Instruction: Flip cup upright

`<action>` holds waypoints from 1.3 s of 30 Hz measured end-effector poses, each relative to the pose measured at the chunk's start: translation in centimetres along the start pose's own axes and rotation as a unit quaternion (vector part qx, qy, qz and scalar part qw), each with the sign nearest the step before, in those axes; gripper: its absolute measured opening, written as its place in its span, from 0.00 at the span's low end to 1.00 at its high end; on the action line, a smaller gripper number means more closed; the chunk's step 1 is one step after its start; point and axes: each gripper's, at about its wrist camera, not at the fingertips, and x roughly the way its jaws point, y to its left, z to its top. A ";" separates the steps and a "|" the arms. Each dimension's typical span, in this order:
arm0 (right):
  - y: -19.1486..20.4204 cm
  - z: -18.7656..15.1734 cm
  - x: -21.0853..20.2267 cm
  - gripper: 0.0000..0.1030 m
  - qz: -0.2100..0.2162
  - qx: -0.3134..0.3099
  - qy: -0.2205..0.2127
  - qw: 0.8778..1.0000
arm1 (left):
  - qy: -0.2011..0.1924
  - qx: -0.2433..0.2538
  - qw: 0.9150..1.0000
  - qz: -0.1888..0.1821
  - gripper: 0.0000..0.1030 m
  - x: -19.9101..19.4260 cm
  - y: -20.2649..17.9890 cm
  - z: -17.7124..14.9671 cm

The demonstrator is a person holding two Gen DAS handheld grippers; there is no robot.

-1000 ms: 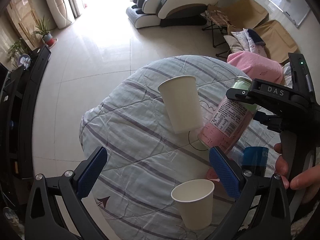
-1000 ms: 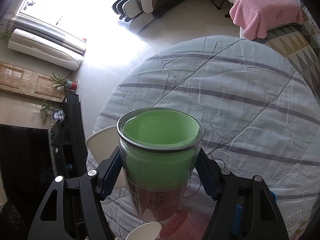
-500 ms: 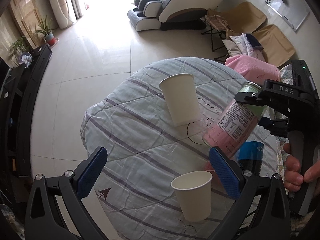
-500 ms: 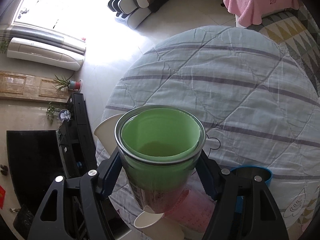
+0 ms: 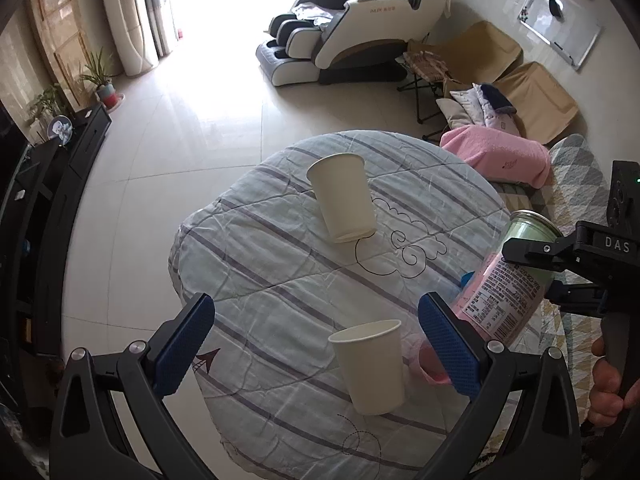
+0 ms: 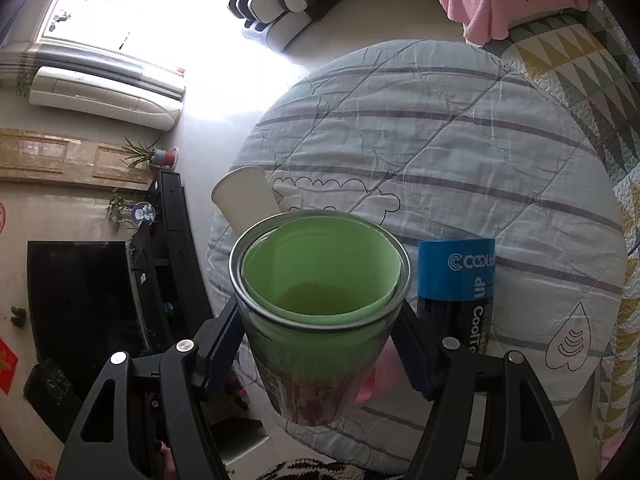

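My right gripper (image 6: 320, 344) is shut on a clear cup with a green lining and pink label (image 6: 320, 308), mouth up, held above the table; it also shows in the left wrist view (image 5: 508, 280). My left gripper (image 5: 316, 332) is open and empty above the near part of the round table (image 5: 260, 272). A white paper cup (image 5: 370, 364) stands upright between its fingers' line of sight. A second white paper cup (image 5: 344, 196) stands farther back; it shows in the right wrist view (image 6: 244, 196).
A blue can (image 6: 456, 280) stands on the table beside the held cup. A pink object (image 5: 432, 364) lies by the near paper cup. A pink blanket (image 5: 500, 156) and a patterned quilt (image 6: 580, 64) lie beyond the table.
Both grippers have risen and pulled back from the table. The held cup has moved right, away from the far paper cup, and the blue can has come into the right wrist view.
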 end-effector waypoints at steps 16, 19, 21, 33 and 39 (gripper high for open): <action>-3.5 -7.6 -3.1 0.68 -0.031 -0.030 0.027 0.999 | -0.007 0.011 1.000 -0.001 1.00 -1.8 -1.8 -4.2; -4.6 -9.8 -0.8 0.68 -0.049 -0.028 0.062 0.996 | 0.003 0.012 1.000 0.002 1.00 -1.3 -1.4 -5.2; -5.6 -11.0 0.6 0.68 -0.048 -0.024 0.086 0.995 | 0.013 0.015 1.000 0.006 1.00 -0.7 -1.1 -5.8; -1.9 -8.8 4.6 0.68 -0.050 -0.074 0.085 0.992 | 0.012 0.009 1.000 0.026 1.00 -0.7 0.7 -5.2; -3.5 -10.6 4.4 0.68 -0.072 -0.069 0.124 0.987 | 0.014 0.009 1.000 0.026 1.00 -1.1 -0.5 -6.5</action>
